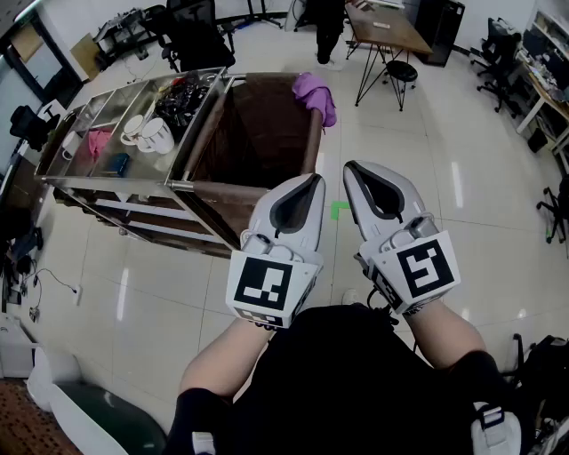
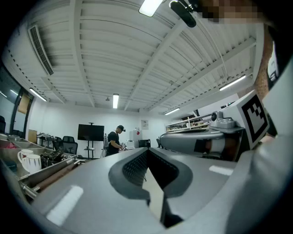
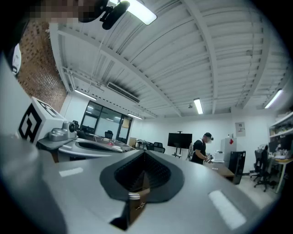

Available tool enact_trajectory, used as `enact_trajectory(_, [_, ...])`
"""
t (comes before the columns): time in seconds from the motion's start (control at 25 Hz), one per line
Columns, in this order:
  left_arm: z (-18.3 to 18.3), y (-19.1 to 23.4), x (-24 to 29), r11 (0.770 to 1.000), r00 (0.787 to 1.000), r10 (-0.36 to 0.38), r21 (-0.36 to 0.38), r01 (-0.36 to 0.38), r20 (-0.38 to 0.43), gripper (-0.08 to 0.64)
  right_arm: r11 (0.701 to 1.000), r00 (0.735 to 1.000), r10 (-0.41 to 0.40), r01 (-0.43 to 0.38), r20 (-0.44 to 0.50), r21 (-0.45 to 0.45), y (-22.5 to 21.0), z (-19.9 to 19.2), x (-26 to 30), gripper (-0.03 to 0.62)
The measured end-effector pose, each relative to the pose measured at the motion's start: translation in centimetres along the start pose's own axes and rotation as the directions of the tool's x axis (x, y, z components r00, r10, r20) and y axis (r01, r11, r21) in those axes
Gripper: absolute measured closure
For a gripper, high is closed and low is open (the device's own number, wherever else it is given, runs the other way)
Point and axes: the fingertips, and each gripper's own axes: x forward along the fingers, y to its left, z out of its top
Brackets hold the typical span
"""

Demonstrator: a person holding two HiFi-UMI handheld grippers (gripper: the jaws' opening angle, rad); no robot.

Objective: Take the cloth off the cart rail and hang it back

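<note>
A purple cloth point(image 1: 315, 95) hangs bunched on the far right corner of the cart rail point(image 1: 311, 142), round the brown bin. Both grippers are held close to my body, well short of the cloth and tipped upward. My left gripper point(image 1: 313, 179) is shut with nothing in it, just right of the bin's near corner. My right gripper point(image 1: 350, 166) sits beside it over the floor, also shut and empty. In the left gripper view the gripper point(image 2: 145, 151) has its jaws meeting against the ceiling. The right gripper view shows its gripper point(image 3: 144, 153) the same. Neither gripper view shows the cloth.
The steel cart top point(image 1: 107, 173) carries white cups point(image 1: 152, 134) and pink items. A green tape mark point(image 1: 340, 211) is on the floor ahead. A table point(image 1: 388, 27), a stool point(image 1: 402, 71), office chairs and a standing person point(image 1: 327, 27) are farther back.
</note>
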Motion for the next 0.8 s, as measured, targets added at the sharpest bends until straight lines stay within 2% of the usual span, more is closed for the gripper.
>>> enact_trajectory(0.28, [-0.4,1.0,2.0,1.000,1.000,0.016,-0.012,-0.016,-0.005,0.561,1.000,1.000,-0.015,0.015,-0.002,0.012,-2.0,-1.0,1.1,0.582])
enact_trajectory(0.36, [-0.8,1.1,2.9,1.000,1.000,0.015,-0.013,-0.015,-0.007,0.561,1.000,0.999,-0.012,0.012,0.051,0.008,-3.0,-0.9,1.8,0.576])
enact_trajectory(0.44, [-1.6,0.5,3.8,0.999,0.998,0.012,-0.050,-0.016,-0.068,0.561,1.000,0.991,-0.006,0.006,0.133,0.005,-4.5,-0.2,2.5,0.561])
enact_trajectory(0.52, [-2.6,-0.1,5.0,0.995,0.989,0.009,-0.094,-0.023,-0.146,0.561,1.000,0.990,0.000,-0.002,0.141,0.015,-6.2,-0.4,3.0,0.548])
enact_trajectory(0.64, [-2.2,0.5,8.1,0.999,0.998,0.020,-0.023,-0.022,-0.055,0.561,0.999,0.991,0.015,-0.019,0.132,0.031,-8.7,-1.1,4.5,0.534])
enact_trajectory(0.72, [-3.1,1.2,9.7,0.999,0.996,0.039,-0.033,-0.042,-0.079,0.561,0.999,0.991,0.031,-0.036,0.128,0.036,-10.2,-1.8,6.0,0.528])
enact_trajectory(0.8, [-3.4,2.2,11.8,0.998,0.997,0.056,-0.008,-0.056,-0.051,0.561,0.998,0.993,0.053,-0.058,0.110,0.040,-11.8,-2.8,7.6,0.522])
